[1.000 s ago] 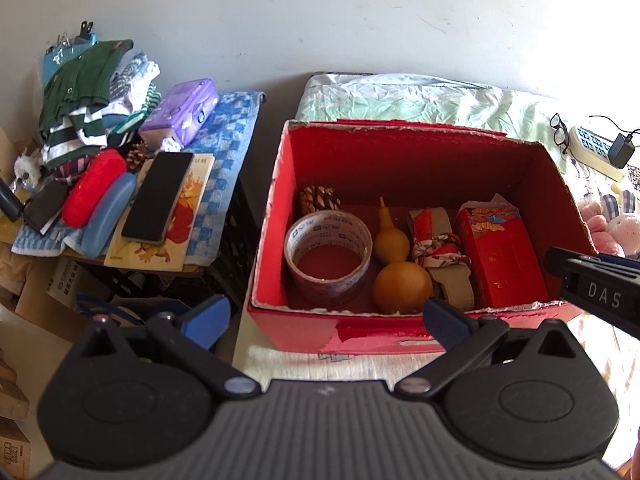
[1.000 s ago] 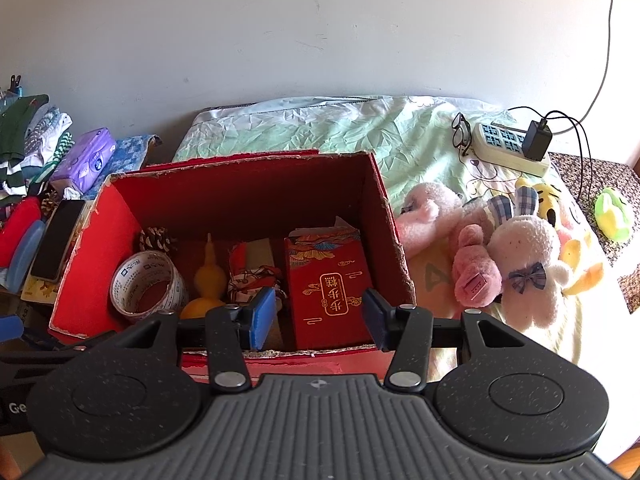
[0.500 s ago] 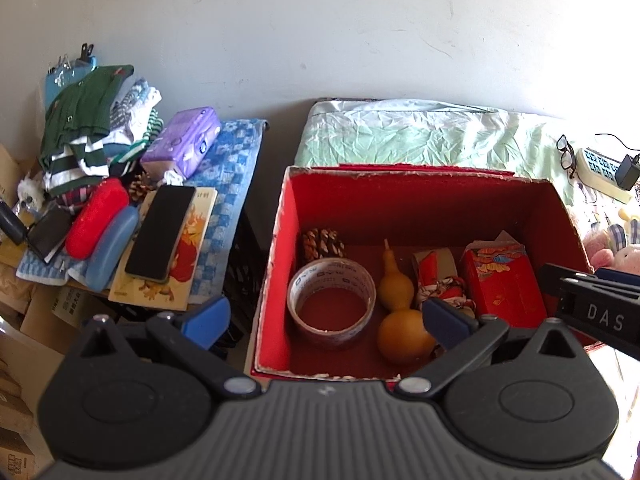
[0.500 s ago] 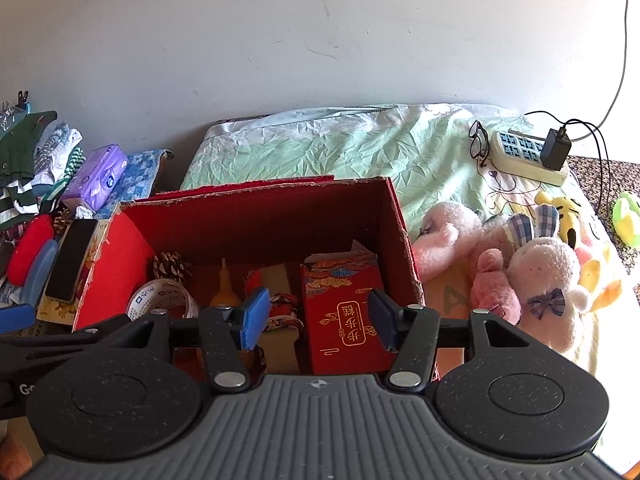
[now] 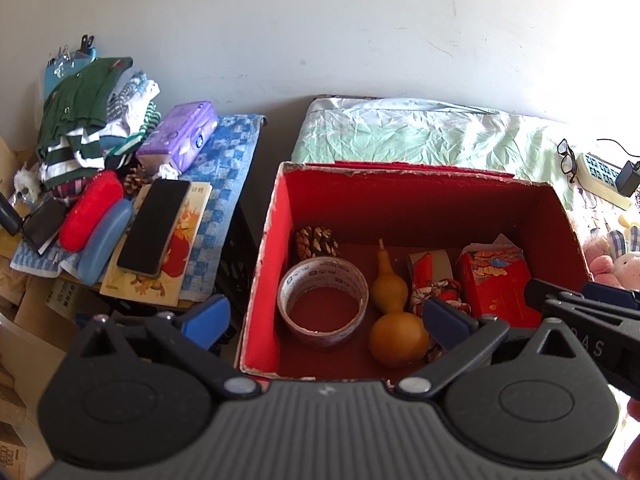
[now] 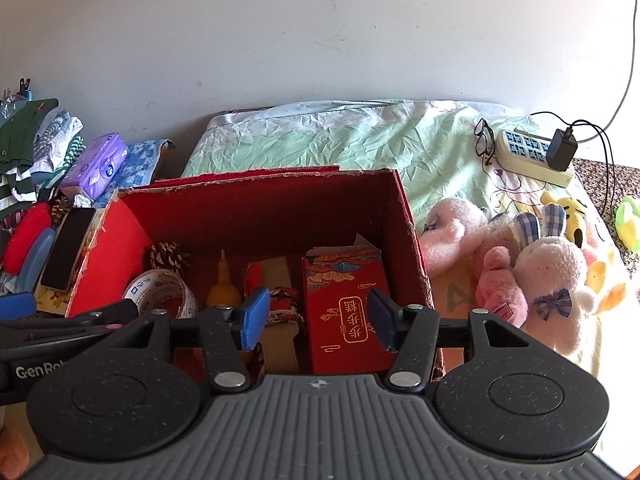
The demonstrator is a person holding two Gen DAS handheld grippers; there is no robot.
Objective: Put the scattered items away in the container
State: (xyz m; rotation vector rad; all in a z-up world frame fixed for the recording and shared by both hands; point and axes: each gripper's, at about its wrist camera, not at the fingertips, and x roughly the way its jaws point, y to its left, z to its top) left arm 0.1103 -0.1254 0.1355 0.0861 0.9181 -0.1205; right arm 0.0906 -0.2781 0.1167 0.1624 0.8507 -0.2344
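Observation:
A red cardboard box (image 5: 264, 256) (image 6: 408, 216) stands open on the bed. Inside lie a pine cone (image 5: 316, 238), a roll of tape (image 5: 322, 296), a yellow gourd (image 5: 394, 320), a patterned bundle (image 5: 434, 288) and a red packet (image 5: 494, 284) (image 6: 344, 312). My left gripper (image 5: 326, 318) hangs open over the box's near left corner, holding nothing. My right gripper (image 6: 316, 314) is open above the red packet, also holding nothing; its body shows at the right edge of the left wrist view.
A side table at left carries a phone (image 5: 154, 228), red case (image 5: 90, 210), blue case (image 5: 105, 242), purple tissue pack (image 5: 178, 140) and folded clothes (image 5: 80, 112). Plush toys (image 6: 536, 272), glasses (image 6: 484, 138) and a power strip (image 6: 532, 156) lie right of the box.
Both grippers have risen and pushed forward over the box, so its inside shows more fully. Both stayed open and nothing in the box moved.

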